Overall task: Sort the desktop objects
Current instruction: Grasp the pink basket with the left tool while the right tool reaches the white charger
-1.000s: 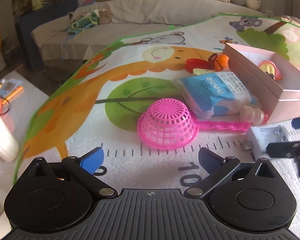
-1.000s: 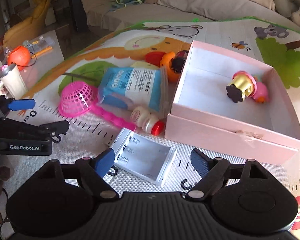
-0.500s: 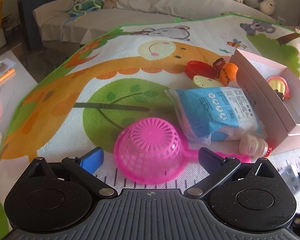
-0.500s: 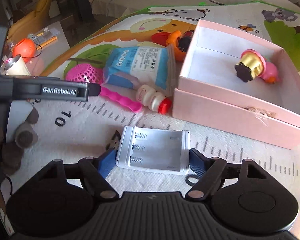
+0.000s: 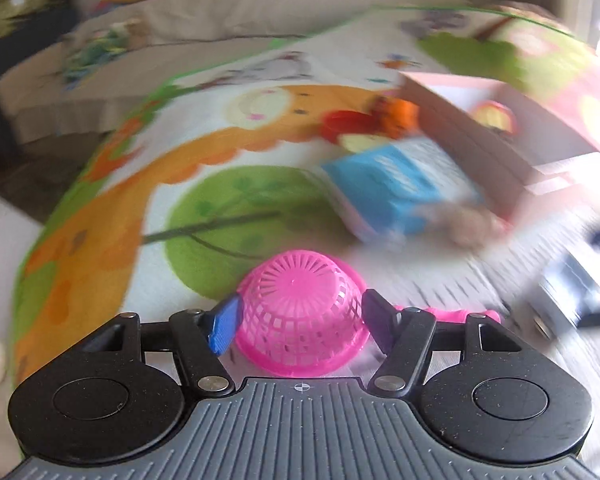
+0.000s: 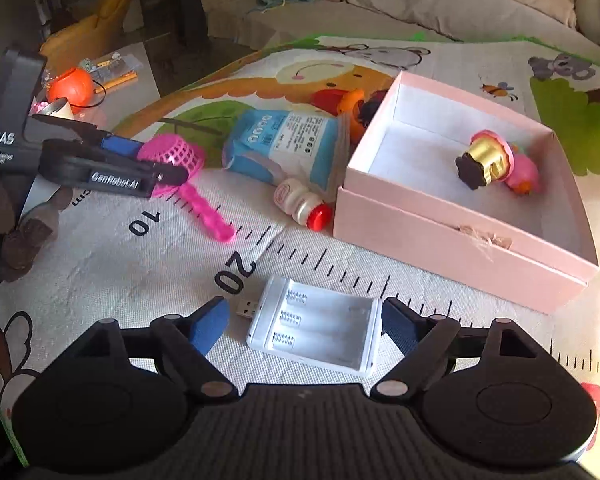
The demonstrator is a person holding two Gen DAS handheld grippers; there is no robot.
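My left gripper [image 5: 300, 320] has its fingers [image 5: 225, 326] closed in against the sides of the pink strainer [image 5: 302, 316], whose mesh bowl sits upside down between the two pads. The blue pad touches the bowl's left flank and the dark pad its right. The strainer's handle [image 5: 448, 314] runs off behind the right finger. Whether the bowl is lifted off the play mat [image 5: 204, 184] I cannot tell; the left wrist view is blurred beyond the strainer.

My right gripper [image 6: 302, 326] has its fingers [image 6: 208, 326] spread wide, one on each side of the white battery case [image 6: 316, 334], which lies flat on the mat with its spring compartments facing up. The right pad is just beside the case's edge; the left pad stands apart from it, past the USB plug [image 6: 246, 307]. Nothing is gripped.

Taking the pink box [image 6: 460, 216] as landmark: the battery case lies in front of its near wall, well apart. A small bottle with a red cap [image 6: 304, 204] lies on its side just beside the box's left corner. The blue packet [image 6: 288, 144] lies left of the box, nearly touching. The strainer is farther left, beyond the packet. Inside the box, near the right wall, rests a pink and gold toy [image 6: 496, 164].
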